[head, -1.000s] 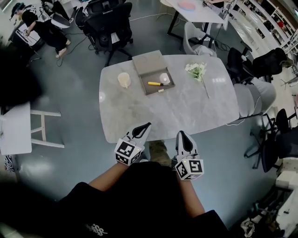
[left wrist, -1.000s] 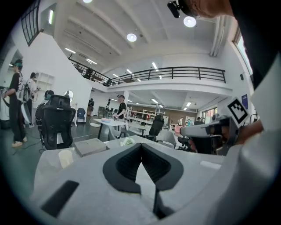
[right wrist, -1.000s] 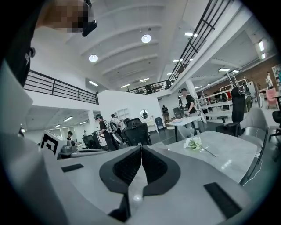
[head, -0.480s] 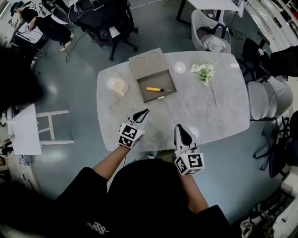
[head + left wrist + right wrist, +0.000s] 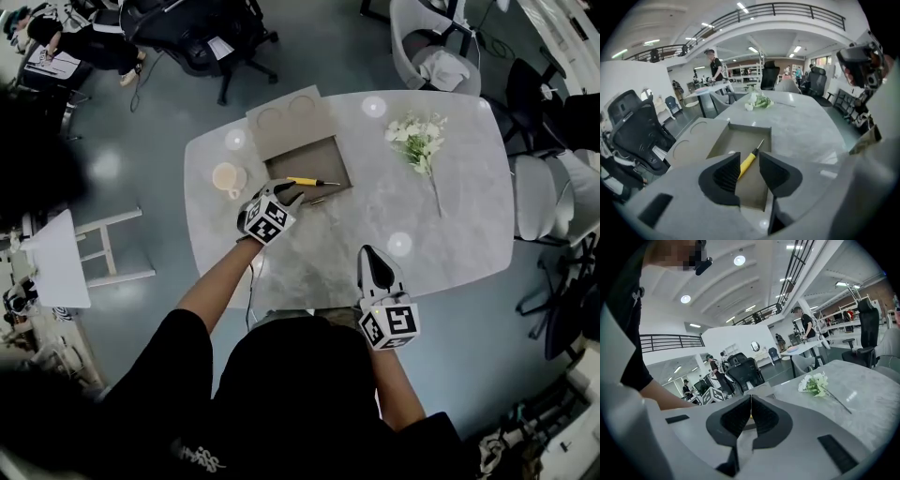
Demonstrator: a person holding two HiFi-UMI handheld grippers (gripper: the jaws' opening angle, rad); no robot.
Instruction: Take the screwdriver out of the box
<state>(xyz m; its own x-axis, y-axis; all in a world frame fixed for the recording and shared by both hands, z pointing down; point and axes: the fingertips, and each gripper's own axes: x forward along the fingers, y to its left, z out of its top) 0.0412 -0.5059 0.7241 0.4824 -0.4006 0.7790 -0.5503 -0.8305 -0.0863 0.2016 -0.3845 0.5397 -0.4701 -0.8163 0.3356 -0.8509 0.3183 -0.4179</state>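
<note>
A yellow-handled screwdriver [image 5: 305, 181] lies in the shallow grey box [image 5: 281, 165] on the marble table [image 5: 469, 216], with the box's lid [image 5: 286, 112] folded back behind it. My left gripper [image 5: 287, 192] hangs over the box's near edge and points down into it. In the left gripper view its jaws are opening, and the screwdriver [image 5: 748, 161] lies just beyond the gap, untouched by the pads. My right gripper [image 5: 375, 256] is shut and empty over the table's near edge, well right of the box. The right gripper [image 5: 750, 398] view shows its jaws pressed together.
A beige cup [image 5: 228, 176] stands left of the box. White flowers [image 5: 417, 141] lie at the table's far right. Office chairs [image 5: 202, 37] ring the far side, and a white stand [image 5: 58, 261] sits on the floor to the left.
My left gripper has moved forward and down from the table's near edge to the box, and its jaws have parted. The right gripper has moved forward over the table's edge.
</note>
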